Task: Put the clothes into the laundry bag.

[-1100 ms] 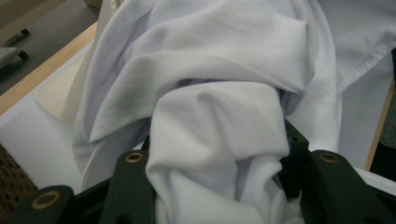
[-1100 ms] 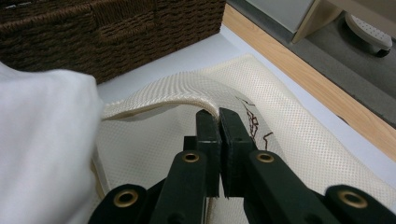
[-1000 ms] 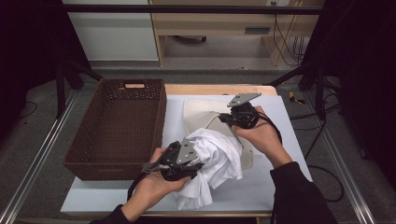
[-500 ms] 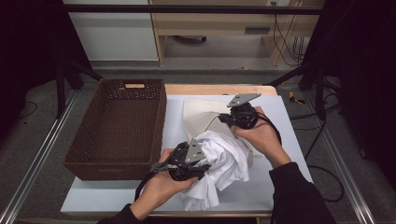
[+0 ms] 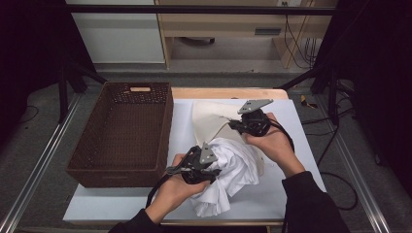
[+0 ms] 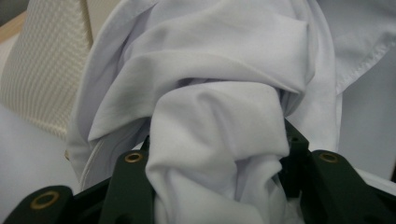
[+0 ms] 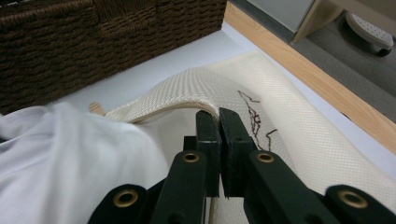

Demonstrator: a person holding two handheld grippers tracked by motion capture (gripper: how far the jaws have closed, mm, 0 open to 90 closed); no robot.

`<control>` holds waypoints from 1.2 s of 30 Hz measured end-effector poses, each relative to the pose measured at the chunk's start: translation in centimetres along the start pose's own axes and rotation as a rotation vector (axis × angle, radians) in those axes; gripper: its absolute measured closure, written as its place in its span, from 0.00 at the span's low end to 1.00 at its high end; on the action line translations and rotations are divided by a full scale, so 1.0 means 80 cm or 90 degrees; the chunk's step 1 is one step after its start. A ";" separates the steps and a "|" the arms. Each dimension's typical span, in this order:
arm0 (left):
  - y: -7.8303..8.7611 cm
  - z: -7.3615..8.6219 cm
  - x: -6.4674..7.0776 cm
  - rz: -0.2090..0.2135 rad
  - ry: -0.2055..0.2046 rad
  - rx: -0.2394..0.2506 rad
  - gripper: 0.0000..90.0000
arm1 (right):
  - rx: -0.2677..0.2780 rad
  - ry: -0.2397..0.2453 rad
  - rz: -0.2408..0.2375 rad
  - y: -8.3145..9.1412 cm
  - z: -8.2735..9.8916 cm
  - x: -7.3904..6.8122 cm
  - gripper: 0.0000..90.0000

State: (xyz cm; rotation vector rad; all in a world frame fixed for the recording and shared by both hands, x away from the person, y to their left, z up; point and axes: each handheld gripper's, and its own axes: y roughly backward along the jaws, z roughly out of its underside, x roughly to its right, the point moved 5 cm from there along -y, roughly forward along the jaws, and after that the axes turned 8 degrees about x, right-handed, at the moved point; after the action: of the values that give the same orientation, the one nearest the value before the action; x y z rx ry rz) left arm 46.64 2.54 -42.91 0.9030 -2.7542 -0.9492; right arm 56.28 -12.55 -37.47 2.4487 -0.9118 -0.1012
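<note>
Your left claw [image 5: 214,170] is clamped on a thick bunched fold of the crumpled white cotton garment [image 5: 233,170], which lies near the middle of the white counter [image 5: 301,145], its loose end trailing toward the near edge. In the left gripper view the cloth [image 6: 219,126] bulges up between the two black jaws, which stand part-way apart around the wad.

Your right claw [image 5: 232,125] is closed on the rim of the cream mesh laundry bag [image 5: 209,116], which lies flat on the counter just beyond the garment. In the right gripper view the jaws meet on the bag's raised edge [image 7: 187,100], lifting it clear of the lower layer so that the mouth gapes toward the white cloth [image 7: 70,154].

The relation that governs the next move, as judged from here: the bag's mouth lies beyond the left claw and slightly to its right, with the garment touching the lifted rim. The bundle's long axis runs near-to-far, roughly in line with the opening. The left hand is the nearer one to feed the cloth in; the right only has to hold the rim up.

The brown woven wicker basket [image 5: 126,131] stands to the left, apart from the work.
</note>
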 end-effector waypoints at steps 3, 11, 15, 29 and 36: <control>-0.006 0.008 -0.008 -0.022 0.008 -0.012 0.59 | -0.004 0.001 0.000 -0.001 0.002 -0.001 0.98; -0.017 0.017 -0.018 -0.068 0.041 -0.017 0.59 | -0.017 0.015 -0.009 -0.009 0.005 -0.012 0.98; -0.026 0.019 -0.022 -0.073 0.051 -0.015 0.58 | -0.023 0.025 -0.015 -0.013 0.006 -0.019 0.98; -0.055 0.016 -0.027 -0.059 0.075 0.028 0.58 | -0.033 0.028 -0.028 -0.016 0.013 -0.024 0.98; -0.067 0.017 -0.037 -0.073 0.097 0.049 0.58 | -0.037 0.037 -0.033 -0.015 0.013 -0.028 0.98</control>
State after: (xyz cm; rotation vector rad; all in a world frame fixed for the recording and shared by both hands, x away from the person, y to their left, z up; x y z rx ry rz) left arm 51.39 1.50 -46.83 1.1063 -2.6515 -0.7589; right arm 54.96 -10.85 -39.19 2.4090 -0.8105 -0.0739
